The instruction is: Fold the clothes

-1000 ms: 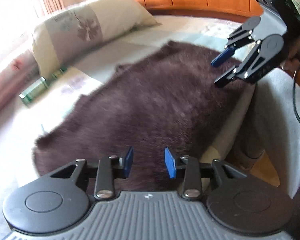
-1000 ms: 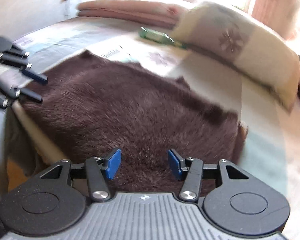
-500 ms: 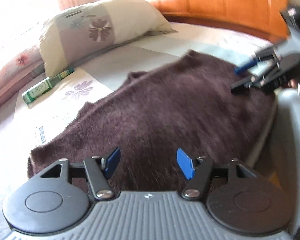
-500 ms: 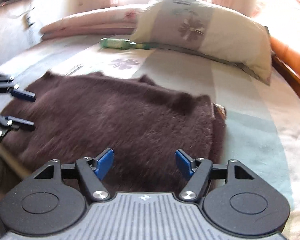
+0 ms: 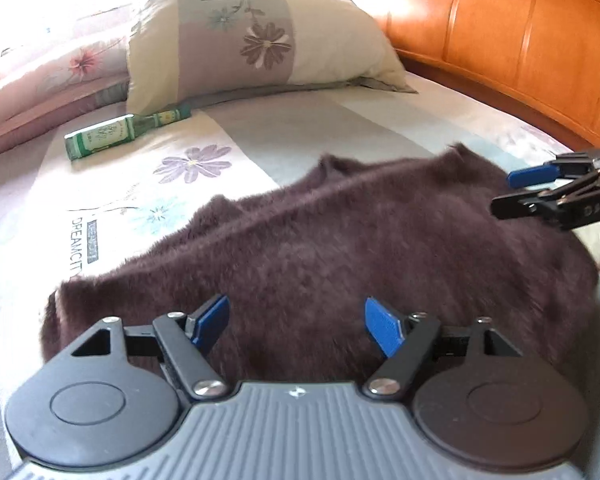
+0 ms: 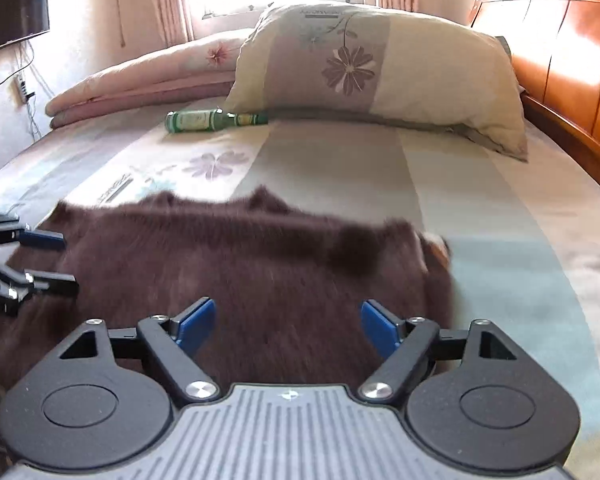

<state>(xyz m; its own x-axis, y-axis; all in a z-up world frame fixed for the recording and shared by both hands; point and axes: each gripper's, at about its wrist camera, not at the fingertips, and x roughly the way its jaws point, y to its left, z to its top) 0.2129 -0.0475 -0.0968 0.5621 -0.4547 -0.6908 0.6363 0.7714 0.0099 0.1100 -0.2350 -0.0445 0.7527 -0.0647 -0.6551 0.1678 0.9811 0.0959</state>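
A dark brown fuzzy garment point(image 5: 340, 248) lies spread flat on the bed, near its front edge. My left gripper point(image 5: 297, 312) hovers over the garment's near left part. Its blue pads are wide apart and the jaws are opening, with only fabric lying below them. My right gripper point(image 6: 287, 312) hovers over the same garment point(image 6: 240, 264) near its right end, jaws also opening and pressing on nothing. Each gripper shows in the other's view: the right gripper point(image 5: 504, 193) at the right edge, the left gripper point(image 6: 68, 261) at the left edge.
A flowered pillow point(image 5: 256, 40) and a green bottle point(image 5: 120, 134) lie beyond the garment. An orange wooden headboard point(image 5: 520, 40) runs along the right. A folded pink quilt point(image 6: 148, 76) sits at the back left. Patterned sheet point(image 6: 480, 200) stretches to the right of the garment.
Both grippers' jaws have spread wider. Both wrists have rolled level and shifted sideways, apart from each other. The garment stays flat on the bed.
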